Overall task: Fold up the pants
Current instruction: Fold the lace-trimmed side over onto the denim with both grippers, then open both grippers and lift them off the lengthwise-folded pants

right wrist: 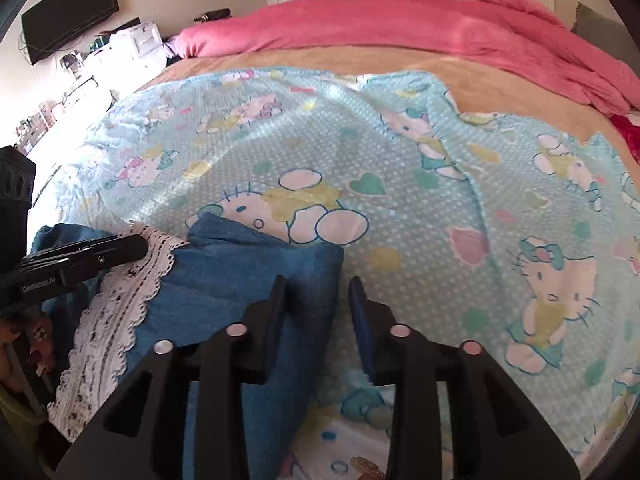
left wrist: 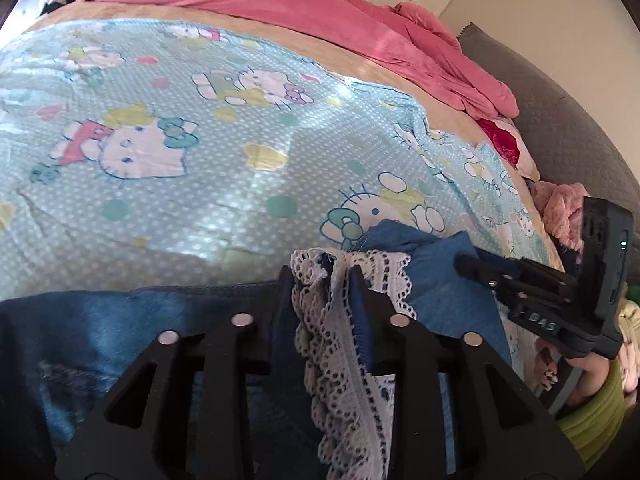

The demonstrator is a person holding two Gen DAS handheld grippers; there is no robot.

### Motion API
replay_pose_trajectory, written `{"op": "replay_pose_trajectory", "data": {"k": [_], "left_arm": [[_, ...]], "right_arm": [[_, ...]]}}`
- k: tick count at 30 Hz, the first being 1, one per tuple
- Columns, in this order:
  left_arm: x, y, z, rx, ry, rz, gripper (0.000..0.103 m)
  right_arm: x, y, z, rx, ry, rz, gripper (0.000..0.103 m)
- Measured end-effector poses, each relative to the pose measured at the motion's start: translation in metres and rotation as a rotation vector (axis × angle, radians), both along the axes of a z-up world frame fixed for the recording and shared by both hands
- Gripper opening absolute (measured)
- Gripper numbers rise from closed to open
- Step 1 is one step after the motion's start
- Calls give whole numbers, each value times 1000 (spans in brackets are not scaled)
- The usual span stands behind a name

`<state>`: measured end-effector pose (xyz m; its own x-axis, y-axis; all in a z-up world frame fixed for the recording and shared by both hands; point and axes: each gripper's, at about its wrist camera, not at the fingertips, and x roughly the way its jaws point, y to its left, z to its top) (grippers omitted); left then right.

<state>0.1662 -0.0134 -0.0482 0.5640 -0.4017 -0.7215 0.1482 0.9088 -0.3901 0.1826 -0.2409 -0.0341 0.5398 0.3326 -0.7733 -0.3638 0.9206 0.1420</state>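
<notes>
Blue denim pants [left wrist: 120, 332] with a white lace hem [left wrist: 336, 344] lie on the near part of a light-blue cartoon-cat bedspread [left wrist: 192, 184]. My left gripper [left wrist: 320, 276] has lace and denim bunched between its fingers and looks shut on them. It shows at the left of the right wrist view [right wrist: 136, 246]. My right gripper [right wrist: 318, 284] is open, its fingers astride the right edge of the folded denim [right wrist: 240, 276], next to the lace band [right wrist: 120, 312]. It shows at the right of the left wrist view [left wrist: 464, 262], resting on the denim.
A pink duvet [right wrist: 400, 28] is bunched along the far side of the bed. A grey padded headboard [left wrist: 568, 128] and pink fluffy cloth [left wrist: 560, 208] lie to the right. A wall screen [right wrist: 68, 12] and a cluttered white desk [right wrist: 120, 52] stand far left.
</notes>
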Motion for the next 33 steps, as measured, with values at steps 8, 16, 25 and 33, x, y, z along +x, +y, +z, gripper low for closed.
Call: {"op": "replay_pose_trajectory", "data": {"k": [8, 16, 25, 33], "left_arm": [[-53, 20, 18, 39, -5, 2, 32], [-123, 9, 11, -2, 71, -59, 38], [-132, -20, -9, 42, 124, -57, 16], [-139, -19, -6, 119, 127, -56, 14]], "right_arm": [[-75, -12, 34, 23, -108, 68, 57], [-146, 19, 27, -7, -120, 255, 57], [-158, 29, 2, -32, -62, 284, 57], [-163, 35, -6, -36, -46, 303, 61]]}}
